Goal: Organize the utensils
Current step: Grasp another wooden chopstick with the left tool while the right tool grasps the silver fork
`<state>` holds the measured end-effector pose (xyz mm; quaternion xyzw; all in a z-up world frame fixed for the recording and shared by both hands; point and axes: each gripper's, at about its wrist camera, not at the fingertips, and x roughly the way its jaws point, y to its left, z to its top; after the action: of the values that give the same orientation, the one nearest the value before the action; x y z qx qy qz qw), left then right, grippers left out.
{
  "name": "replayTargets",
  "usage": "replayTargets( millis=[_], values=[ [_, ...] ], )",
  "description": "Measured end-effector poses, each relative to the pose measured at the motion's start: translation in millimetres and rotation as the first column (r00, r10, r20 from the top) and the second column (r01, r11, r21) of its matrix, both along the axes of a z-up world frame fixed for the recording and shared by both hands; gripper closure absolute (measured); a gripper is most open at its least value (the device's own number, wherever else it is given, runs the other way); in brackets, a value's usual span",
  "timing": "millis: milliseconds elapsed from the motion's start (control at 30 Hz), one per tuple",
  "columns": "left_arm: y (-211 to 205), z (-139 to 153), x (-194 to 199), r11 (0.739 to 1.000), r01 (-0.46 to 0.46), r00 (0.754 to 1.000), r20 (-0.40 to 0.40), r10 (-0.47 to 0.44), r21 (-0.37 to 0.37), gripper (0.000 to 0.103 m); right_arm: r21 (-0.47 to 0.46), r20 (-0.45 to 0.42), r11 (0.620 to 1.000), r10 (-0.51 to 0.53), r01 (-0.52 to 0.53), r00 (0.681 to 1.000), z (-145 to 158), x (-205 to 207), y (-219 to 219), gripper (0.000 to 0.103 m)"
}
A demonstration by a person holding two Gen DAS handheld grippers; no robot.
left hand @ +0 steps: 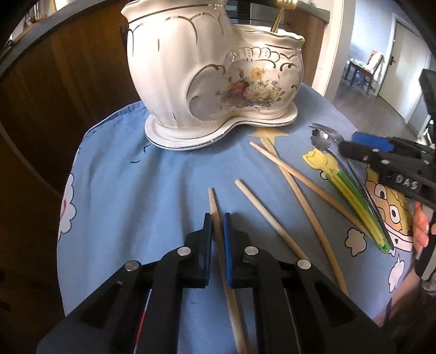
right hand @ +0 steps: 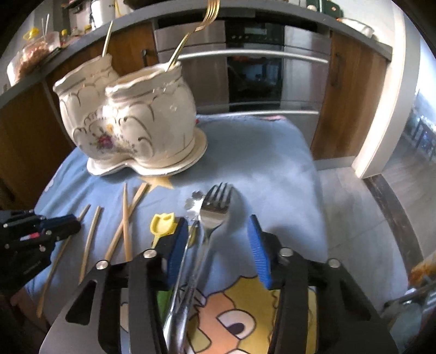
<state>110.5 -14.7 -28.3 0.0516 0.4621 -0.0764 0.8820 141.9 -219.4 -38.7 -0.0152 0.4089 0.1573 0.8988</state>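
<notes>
The left gripper sits nearest in its own view, its blue pads closed on a wooden chopstick that runs between them and on below the fingers. Three more chopsticks lie loose on the blue cartoon cloth: one just right of the held one, and a crossed pair further right, all on the near side of the white flowered holder.

The right gripper hovers over the cutlery with its jaws wide apart, gripping nothing. Between its fingers lie a steel fork and a spoon with a flower-shaped bowl, their handles running back under the gripper. A yellow plastic utensil lies just beside the left finger. These all rest on the cloth near the holder's right front.

Furthest back, the two-pot holder stands on its saucer base, with a gold fork standing in the right pot and a thin gold handle in the left one.
</notes>
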Motion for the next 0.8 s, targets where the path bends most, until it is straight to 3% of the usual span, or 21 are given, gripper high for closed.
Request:
replayTargets(
  millis=[133, 333, 567, 667, 800],
  values=[
    [9, 0, 6, 1.000, 0.013, 1.000, -0.002, -0.013, -0.018, 0.096, 0.016, -0.027, 1.000, 0.007, -0.006, 1.000, -6, 5, -3, 0.084],
    [19, 1, 4, 0.999, 0.035, 0.999, -0.018, -0.035, -0.019, 0.096, -0.002, -0.015, 1.000, -0.019, 0.019, 1.000, -3, 7, -16, 0.090],
    [22, 2, -10, 0.998, 0.050, 0.997, -0.049, -0.052, -0.029, 0.094, -0.027, -0.050, 1.000, -0.006, 0.004, 0.999, -9, 7, -17, 0.088],
    [21, 1, -16, 0.997, 0.066, 0.996, -0.056, -0.067, -0.026, 0.088, -0.054, -0.024, 0.999, 0.001, -0.002, 1.000, -10, 7, -13, 0.087],
    [21, -1, -14, 0.998, 0.061, 0.997, -0.048, -0.062, -0.015, 0.093, -0.043, -0.011, 0.999, 0.001, -0.002, 1.000, -11, 6, -13, 0.093]
  ],
)
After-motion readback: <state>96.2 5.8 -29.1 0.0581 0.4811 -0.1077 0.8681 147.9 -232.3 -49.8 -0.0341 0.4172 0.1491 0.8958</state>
